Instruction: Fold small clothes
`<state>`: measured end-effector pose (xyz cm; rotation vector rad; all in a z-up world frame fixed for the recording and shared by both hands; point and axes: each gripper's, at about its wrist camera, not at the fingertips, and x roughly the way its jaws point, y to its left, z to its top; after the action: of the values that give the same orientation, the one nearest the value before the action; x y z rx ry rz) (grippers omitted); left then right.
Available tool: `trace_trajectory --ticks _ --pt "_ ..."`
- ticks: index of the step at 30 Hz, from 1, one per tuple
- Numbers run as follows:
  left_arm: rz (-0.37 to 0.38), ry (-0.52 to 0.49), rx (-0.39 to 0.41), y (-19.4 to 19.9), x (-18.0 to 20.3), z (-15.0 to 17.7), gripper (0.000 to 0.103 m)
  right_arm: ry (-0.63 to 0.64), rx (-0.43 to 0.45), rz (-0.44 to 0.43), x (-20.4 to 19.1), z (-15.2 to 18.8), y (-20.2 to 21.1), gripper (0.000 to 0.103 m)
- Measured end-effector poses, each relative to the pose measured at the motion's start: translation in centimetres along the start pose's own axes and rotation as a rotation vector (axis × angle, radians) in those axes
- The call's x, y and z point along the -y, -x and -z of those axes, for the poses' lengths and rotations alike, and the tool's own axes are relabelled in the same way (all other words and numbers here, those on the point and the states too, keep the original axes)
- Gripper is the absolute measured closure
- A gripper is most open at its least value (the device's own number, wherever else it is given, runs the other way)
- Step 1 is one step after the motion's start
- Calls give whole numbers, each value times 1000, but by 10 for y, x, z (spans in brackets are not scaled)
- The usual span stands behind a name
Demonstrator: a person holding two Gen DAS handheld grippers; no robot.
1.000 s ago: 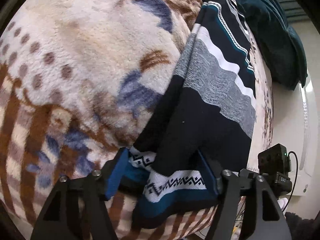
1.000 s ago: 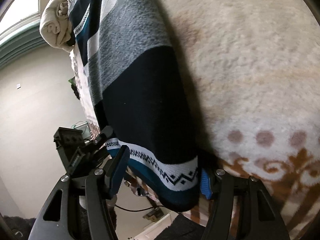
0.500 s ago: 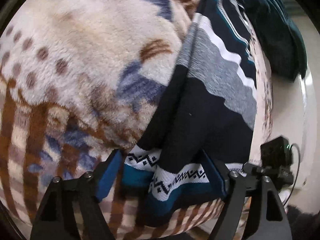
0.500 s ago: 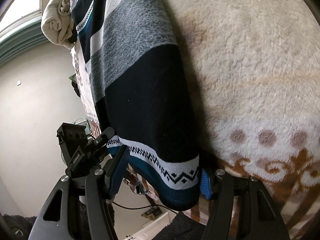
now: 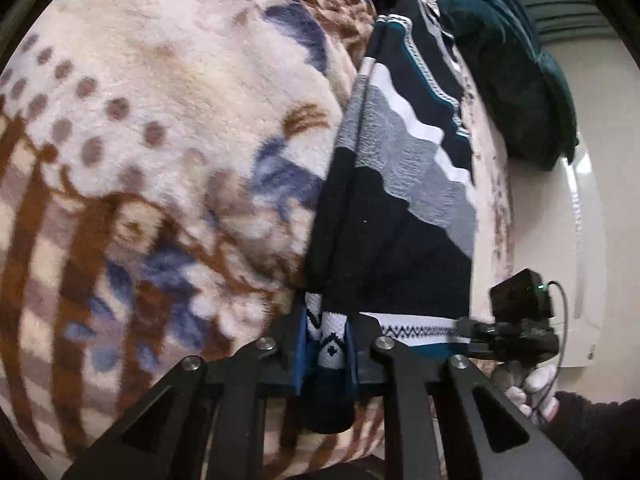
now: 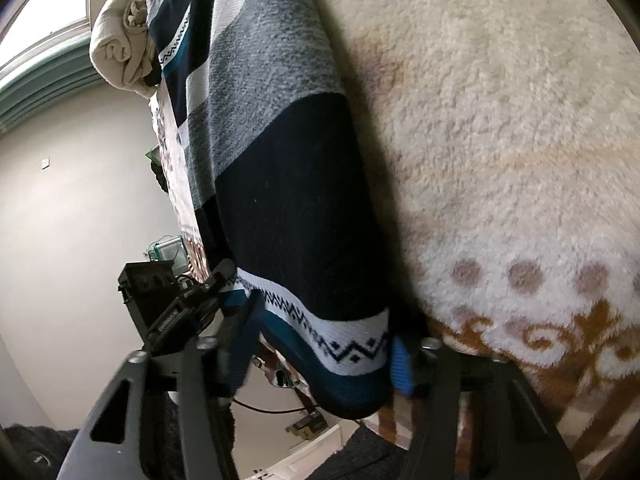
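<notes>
A small knit sweater (image 5: 400, 208) with navy, grey, white and teal bands lies stretched on a fleece blanket (image 5: 160, 140). My left gripper (image 5: 326, 354) is shut on the sweater's hem at its left corner, the patterned white band pinched between the blue pads. In the right wrist view the sweater (image 6: 280, 184) runs away from me. My right gripper (image 6: 324, 360) is open, its fingers either side of the hem's right corner, the blue pad (image 6: 400, 364) against the cloth edge. The left gripper (image 6: 176, 304) shows at the hem's other end.
A dark teal garment (image 5: 516, 76) is heaped at the blanket's far right edge. A cream bundle of cloth (image 6: 120, 52) lies beyond the sweater's far end. A white wall and a cable lie past the bed edge.
My left gripper has closed on the hem's left corner, bunching the cloth between the pads. The right gripper stays open around the other corner, hardly moved.
</notes>
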<state>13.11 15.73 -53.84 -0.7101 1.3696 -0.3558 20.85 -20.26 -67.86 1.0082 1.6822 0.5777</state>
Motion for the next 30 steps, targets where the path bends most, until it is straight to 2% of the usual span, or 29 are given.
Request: trace_trajectory --ticks 1,5,12,16,20,22,24,25,26,27,30 --pt "12 11 -8 -5 0 -1 90 4 -3 -5 0 0 0 58" --pt "71 98 -28 -23 -17 -7 85 -1 -23 -47 2 -2 -4 59" --pt "137 112 -41 -27 -24 -11 82 13 -104 -119 13 -13 -15 58" --pt "87 33 -51 -15 -18 -14 82 31 -134 -137 16 -17 -20 58" --pt "113 88 -38 -22 -21 -11 78 41 -143 -153 14 -17 -24 58" --pt "97 80 -31 -18 -16 -9 80 39 -139 -149 13 -16 -25 58" --pt "64 79 -19 -15 -13 -5 89 40 -123 -137 10 -13 -23 59" --pt "61 84 -9 -12 -10 -2 90 37 -110 -133 8 -11 -22 64" --pt "48 87 1 -9 -7 0 91 25 -87 -138 7 -8 -18 79" --pt "36 90 2 -7 -3 2 91 13 -73 -139 6 -6 -17 85" --pt "-8 57 14 1 16 4 92 -16 -13 -155 3 4 -5 91"
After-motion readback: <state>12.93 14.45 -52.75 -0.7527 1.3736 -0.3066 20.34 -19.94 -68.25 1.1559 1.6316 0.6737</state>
